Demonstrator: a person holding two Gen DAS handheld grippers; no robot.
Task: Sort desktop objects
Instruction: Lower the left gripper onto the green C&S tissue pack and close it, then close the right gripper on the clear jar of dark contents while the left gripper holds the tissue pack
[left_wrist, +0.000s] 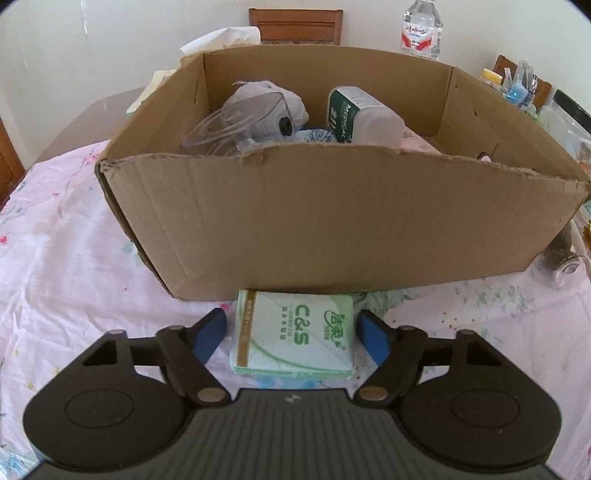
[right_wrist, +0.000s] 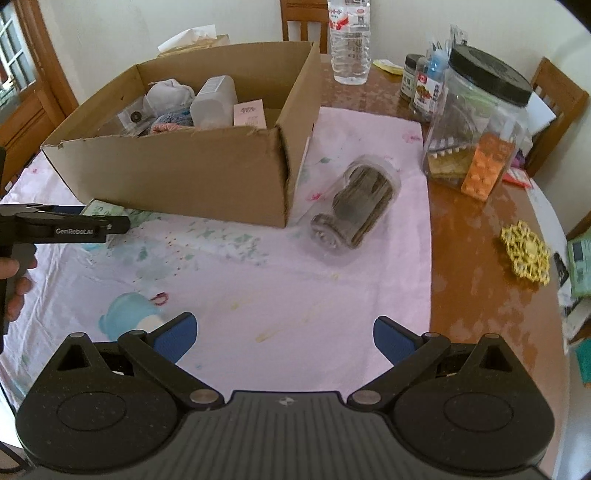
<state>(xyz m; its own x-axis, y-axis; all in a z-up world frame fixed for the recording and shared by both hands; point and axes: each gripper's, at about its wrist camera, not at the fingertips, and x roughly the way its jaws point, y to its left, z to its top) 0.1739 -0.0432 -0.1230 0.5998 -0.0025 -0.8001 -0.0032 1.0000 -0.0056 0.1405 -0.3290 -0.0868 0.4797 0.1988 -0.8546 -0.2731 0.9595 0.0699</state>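
Left hand-held gripper (left_wrist: 291, 332) is straddling the tissue pack (left_wrist: 295, 336), which lies flat on the pink cloth (left_wrist: 74, 266) against the near wall of the cardboard box (left_wrist: 332, 221). Jaws are spread about the pack's width: right blue pad looks to be touching or just off its edge, left pad has a small gap. Not clamped yet, as far as I can tell. The pack sits square between the fingers, its printed face up, straight ahead along the gripper axis. So closing is all the grasp needs; then lift over the box's near wall, which is right behind the pack.

Right hand-held gripper (right_wrist: 284, 339) is wide open, holding nothing, hovering over bare cloth nearer the table's front edge. The clear jar (right_wrist: 354, 210) lies on its side just off the box's right corner, ahead and slightly right of that gripper, long axis running diagonally from near-left to far-right. Right hand is clearly the nearer one for it; I'd grip across the barrel, not along it.

Box already holds a plush toy (left_wrist: 266, 107), a medical bottle (left_wrist: 354, 114) and other bits.
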